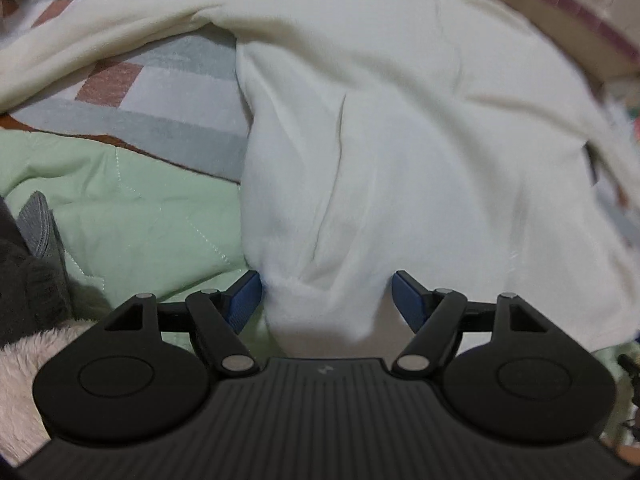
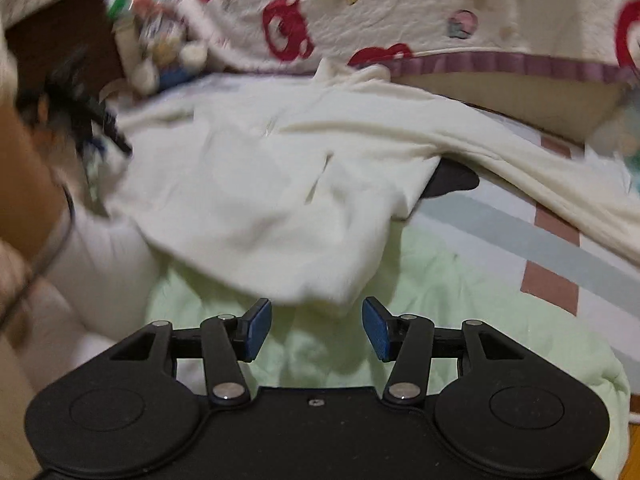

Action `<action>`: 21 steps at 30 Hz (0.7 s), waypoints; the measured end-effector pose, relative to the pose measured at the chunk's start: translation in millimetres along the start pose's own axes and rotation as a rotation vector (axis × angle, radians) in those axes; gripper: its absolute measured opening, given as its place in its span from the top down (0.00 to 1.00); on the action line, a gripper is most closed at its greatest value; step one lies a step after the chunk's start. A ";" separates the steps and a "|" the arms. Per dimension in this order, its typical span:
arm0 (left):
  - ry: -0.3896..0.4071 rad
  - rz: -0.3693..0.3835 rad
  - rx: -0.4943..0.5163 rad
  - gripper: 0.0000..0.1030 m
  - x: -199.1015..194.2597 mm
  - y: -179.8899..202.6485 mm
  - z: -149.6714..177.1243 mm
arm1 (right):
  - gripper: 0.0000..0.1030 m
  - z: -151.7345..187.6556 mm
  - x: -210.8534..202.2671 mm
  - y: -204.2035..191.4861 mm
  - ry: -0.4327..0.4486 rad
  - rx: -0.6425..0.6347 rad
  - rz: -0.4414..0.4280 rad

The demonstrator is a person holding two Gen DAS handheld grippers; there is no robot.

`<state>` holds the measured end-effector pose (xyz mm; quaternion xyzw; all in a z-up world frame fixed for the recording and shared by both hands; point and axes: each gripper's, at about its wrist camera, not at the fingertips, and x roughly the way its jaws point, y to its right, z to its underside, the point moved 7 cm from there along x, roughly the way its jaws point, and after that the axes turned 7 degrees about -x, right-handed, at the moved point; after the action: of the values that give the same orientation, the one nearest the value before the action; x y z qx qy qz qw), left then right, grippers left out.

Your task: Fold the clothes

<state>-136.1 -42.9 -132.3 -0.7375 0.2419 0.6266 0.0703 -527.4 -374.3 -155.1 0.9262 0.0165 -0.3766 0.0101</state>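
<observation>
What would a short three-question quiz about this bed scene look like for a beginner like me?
1. True or false: the left gripper is open, with a bunch of the white top between its blue pads.
2. The quilt under the right gripper is: A red, B pale green, C black.
3. Fill in: the blanket behind the top is printed with red ____.

Key: 1 true; 2 B; 3 bears.
</observation>
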 end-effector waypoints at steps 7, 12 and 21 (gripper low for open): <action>0.115 0.013 0.099 0.82 -12.8 19.4 -9.9 | 0.81 -15.9 10.9 7.2 0.144 -0.049 0.159; 0.281 0.078 0.167 0.83 -42.8 52.6 -36.9 | 0.82 -40.3 23.2 35.3 0.169 0.056 0.188; 0.360 0.133 -0.002 0.80 -21.9 59.7 -65.0 | 0.96 -83.5 45.2 86.0 0.214 0.246 0.238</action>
<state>-107.0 -115.6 -86.1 -0.8201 0.2981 0.4882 -0.0165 -433.6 -456.5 -126.3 0.9506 -0.1381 -0.2713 -0.0604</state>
